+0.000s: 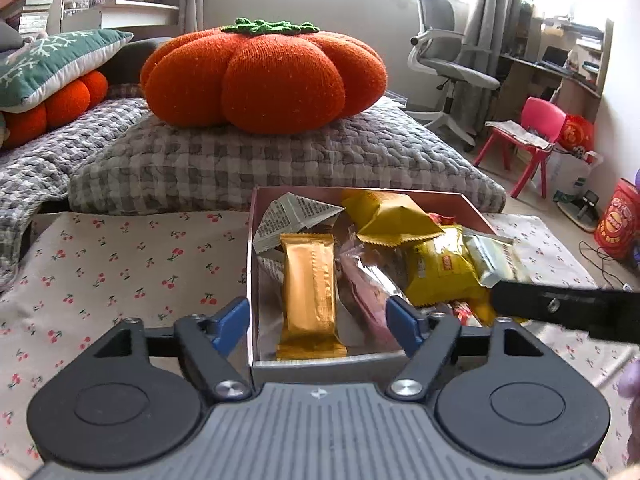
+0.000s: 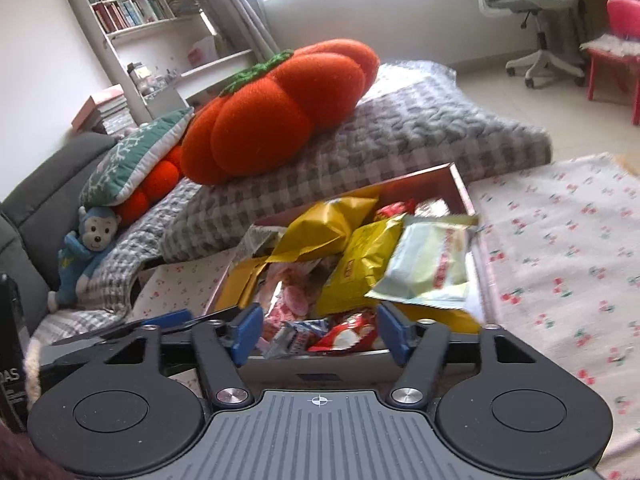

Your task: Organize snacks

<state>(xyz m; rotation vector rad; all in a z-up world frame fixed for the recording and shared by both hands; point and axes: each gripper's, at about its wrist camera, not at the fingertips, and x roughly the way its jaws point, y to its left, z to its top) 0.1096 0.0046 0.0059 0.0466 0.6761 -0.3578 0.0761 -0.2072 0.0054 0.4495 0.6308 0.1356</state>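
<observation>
An open shallow box (image 1: 320, 361) sits on a cherry-print cloth, filled with several snack packets. A gold bar packet (image 1: 308, 292) lies flat at its left side, beside a pink wrapper (image 1: 368, 292) and yellow packets (image 1: 436, 272). My left gripper (image 1: 318, 322) is open over the box's near left corner, astride the gold packet without touching it. In the right wrist view my right gripper (image 2: 320, 332) is open above the box's (image 2: 460, 188) near edge, over red-and-white wrappers (image 2: 348, 332). A pale green packet (image 2: 432, 272), blurred, lies tilted on top of the pile just beyond it.
A big orange pumpkin cushion (image 1: 260, 76) rests on a grey checked quilt (image 1: 280, 160) behind the box. The cherry-print cloth (image 1: 120, 272) spreads to both sides. A blue monkey plush (image 2: 86, 248) sits at the left, with an office chair (image 1: 448, 60) and a pink chair (image 1: 532, 140) at the right.
</observation>
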